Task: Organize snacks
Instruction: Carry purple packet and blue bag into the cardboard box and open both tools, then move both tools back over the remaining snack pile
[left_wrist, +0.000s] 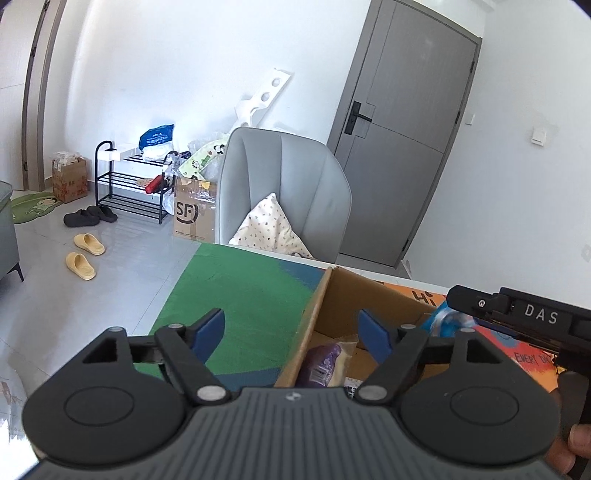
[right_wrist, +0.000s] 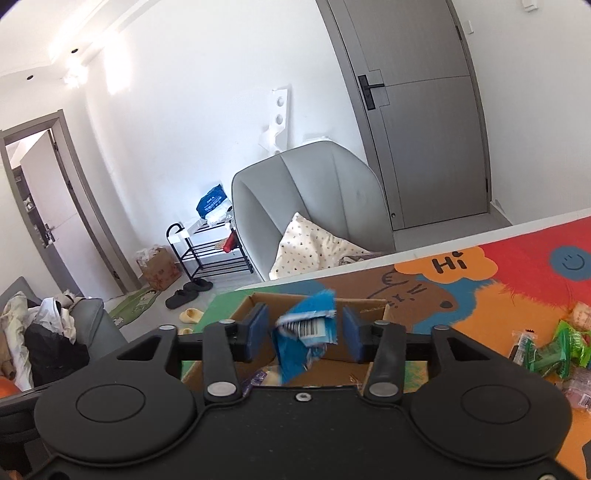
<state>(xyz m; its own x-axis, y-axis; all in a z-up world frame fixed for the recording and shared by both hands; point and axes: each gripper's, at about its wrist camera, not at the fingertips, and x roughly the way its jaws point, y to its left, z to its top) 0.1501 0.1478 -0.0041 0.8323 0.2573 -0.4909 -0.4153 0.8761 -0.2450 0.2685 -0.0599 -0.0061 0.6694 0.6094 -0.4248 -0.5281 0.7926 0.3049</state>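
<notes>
An open cardboard box (left_wrist: 309, 325) stands on a colourful mat (left_wrist: 236, 288). Inside it lies a purple-and-yellow snack pack (left_wrist: 325, 363). My left gripper (left_wrist: 291, 326) hangs open above the box's left wall, nothing between its blue pads. In the right wrist view my right gripper (right_wrist: 306, 329) is over the box (right_wrist: 365, 304). Its pads stand apart, and a crumpled blue snack packet (right_wrist: 306, 332) with a barcode sits loose in the gap, touching neither pad. The same blue packet (left_wrist: 448, 318) shows in the left wrist view beside the right gripper's black housing (left_wrist: 517, 317).
Several green and pink snack packets (right_wrist: 554, 350) lie on the mat (right_wrist: 517, 266) to the right of the box. A grey chair (left_wrist: 280, 184) with a spotted cushion stands behind the table's far edge. A person's hand (left_wrist: 576, 446) shows at the lower right.
</notes>
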